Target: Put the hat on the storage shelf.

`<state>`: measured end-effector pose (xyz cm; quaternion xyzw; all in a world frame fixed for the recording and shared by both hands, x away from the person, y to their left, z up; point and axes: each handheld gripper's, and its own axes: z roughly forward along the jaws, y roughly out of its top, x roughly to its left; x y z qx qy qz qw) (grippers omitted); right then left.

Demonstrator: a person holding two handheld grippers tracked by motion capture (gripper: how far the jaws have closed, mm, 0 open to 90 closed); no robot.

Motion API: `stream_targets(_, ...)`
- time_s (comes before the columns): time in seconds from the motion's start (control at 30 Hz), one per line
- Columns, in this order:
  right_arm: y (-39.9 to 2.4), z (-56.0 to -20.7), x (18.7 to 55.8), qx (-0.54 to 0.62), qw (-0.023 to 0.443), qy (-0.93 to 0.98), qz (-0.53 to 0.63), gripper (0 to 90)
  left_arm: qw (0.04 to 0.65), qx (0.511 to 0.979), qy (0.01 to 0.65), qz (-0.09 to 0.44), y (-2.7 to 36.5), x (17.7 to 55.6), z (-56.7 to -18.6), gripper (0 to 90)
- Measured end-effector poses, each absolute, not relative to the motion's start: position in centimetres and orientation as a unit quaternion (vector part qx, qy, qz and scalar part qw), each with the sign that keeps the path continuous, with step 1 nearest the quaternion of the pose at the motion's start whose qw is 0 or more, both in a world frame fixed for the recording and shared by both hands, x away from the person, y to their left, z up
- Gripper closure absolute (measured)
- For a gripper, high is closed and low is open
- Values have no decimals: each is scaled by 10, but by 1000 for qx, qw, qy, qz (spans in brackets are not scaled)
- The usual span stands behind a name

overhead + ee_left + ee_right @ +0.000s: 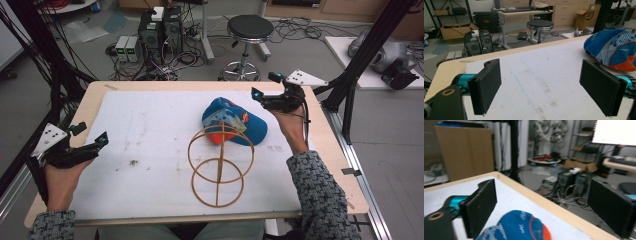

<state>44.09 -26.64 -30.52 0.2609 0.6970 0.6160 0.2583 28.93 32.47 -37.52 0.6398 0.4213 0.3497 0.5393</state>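
A blue cap (pixel 235 121) with an orange brim lies on the white mat (pixel 145 130), right of the middle. Just in front of it stands a thin wooden hoop frame (pixel 220 165), whose upper ring overlaps the cap's near edge. My left gripper (pixel 91 132) rests near the mat's left edge, open and holding nothing. In the left gripper view the left gripper (pixel 542 75) points across the bare mat, with the cap (pixel 614 47) off to the right. My right gripper (pixel 264 85) hovers open just behind and right of the cap. In the right gripper view the cap (pixel 519 227) sits low between the jaws of the right gripper (pixel 544 195).
The wooden table (pixel 95 95) ends close behind the mat. Beyond it stand a black stool (pixel 250 30) and computer towers (pixel 160 30) among cables. Black frame posts (pixel 372 45) rise at the right and left sides.
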Motion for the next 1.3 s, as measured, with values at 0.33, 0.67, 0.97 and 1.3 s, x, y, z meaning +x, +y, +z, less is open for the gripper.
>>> stream_targets(0.33, -221, -318, 463, 235, 228, 725, 605, 124, 541, 641, 419, 348, 324, 289, -375, 178)
stream_targets(0.67, -196, -345, 479, 231, 185, 763, 575, 211, 542, 643, 418, 344, 325, 290, -376, 178)
stream_targets(0.97, -187, -356, 482, 224, 168, 793, 541, 338, 542, 642, 420, 344, 326, 290, -376, 178)
stream_targets(1.3, -179, -367, 485, 212, 148, 815, 519, 438, 542, 641, 422, 343, 326, 290, -376, 179)
